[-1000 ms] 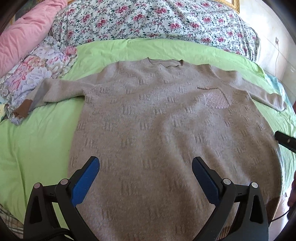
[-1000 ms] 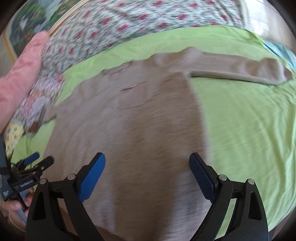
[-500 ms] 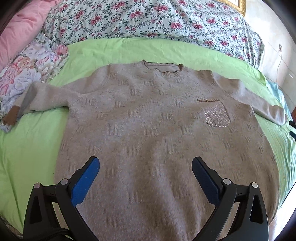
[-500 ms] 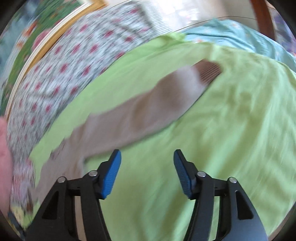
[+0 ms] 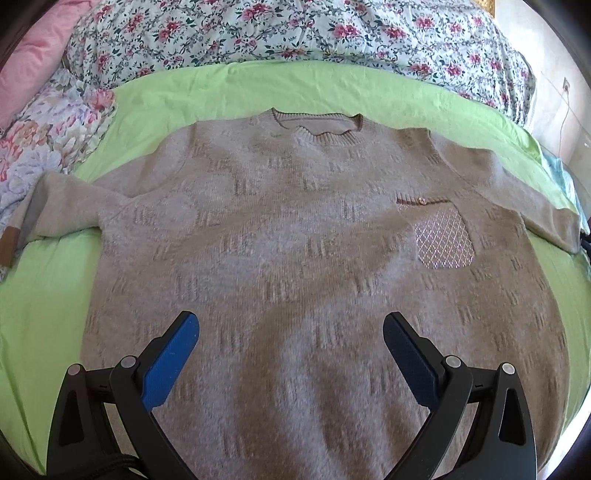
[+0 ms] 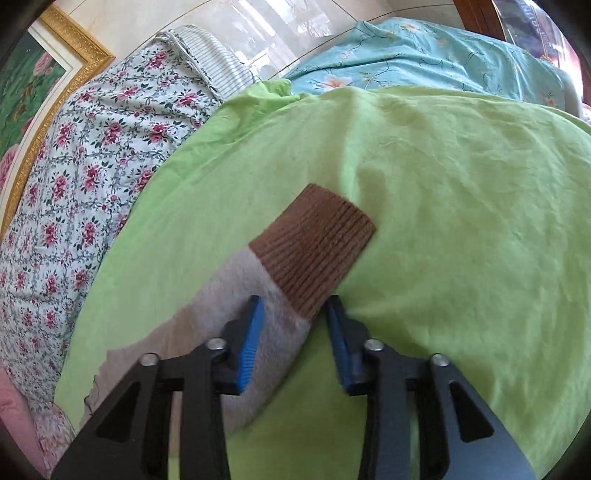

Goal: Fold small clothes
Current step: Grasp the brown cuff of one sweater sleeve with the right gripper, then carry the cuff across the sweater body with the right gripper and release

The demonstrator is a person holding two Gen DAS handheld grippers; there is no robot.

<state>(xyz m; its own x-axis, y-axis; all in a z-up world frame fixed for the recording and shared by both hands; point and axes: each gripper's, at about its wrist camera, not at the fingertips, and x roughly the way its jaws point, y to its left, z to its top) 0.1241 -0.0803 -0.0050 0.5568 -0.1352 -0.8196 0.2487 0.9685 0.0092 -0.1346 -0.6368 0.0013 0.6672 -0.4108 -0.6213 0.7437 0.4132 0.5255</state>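
Note:
A beige knit sweater (image 5: 295, 258) lies flat, front up, on the green sheet (image 5: 44, 295), neck away from me, with a sparkly chest pocket (image 5: 443, 240). My left gripper (image 5: 291, 332) is open and empty, above the sweater's lower body. In the right wrist view the sweater's sleeve (image 6: 258, 314) with its brown ribbed cuff (image 6: 317, 251) lies on the sheet. My right gripper (image 6: 293, 306) has narrowed around the sleeve just behind the cuff, one blue pad on each side; whether it clamps the fabric is unclear.
Floral bedding (image 5: 295, 33) runs along the far side. A pink pillow (image 5: 33, 59) and a flowered cloth (image 5: 48, 136) lie at the left. A light blue floral cover (image 6: 424, 55) lies beyond the sheet, and a gold picture frame (image 6: 66, 81) hangs behind.
My right gripper swung from the sweater body to the sleeve end and its jaws narrowed around the sleeve. My left gripper moved forward over the sweater, staying open.

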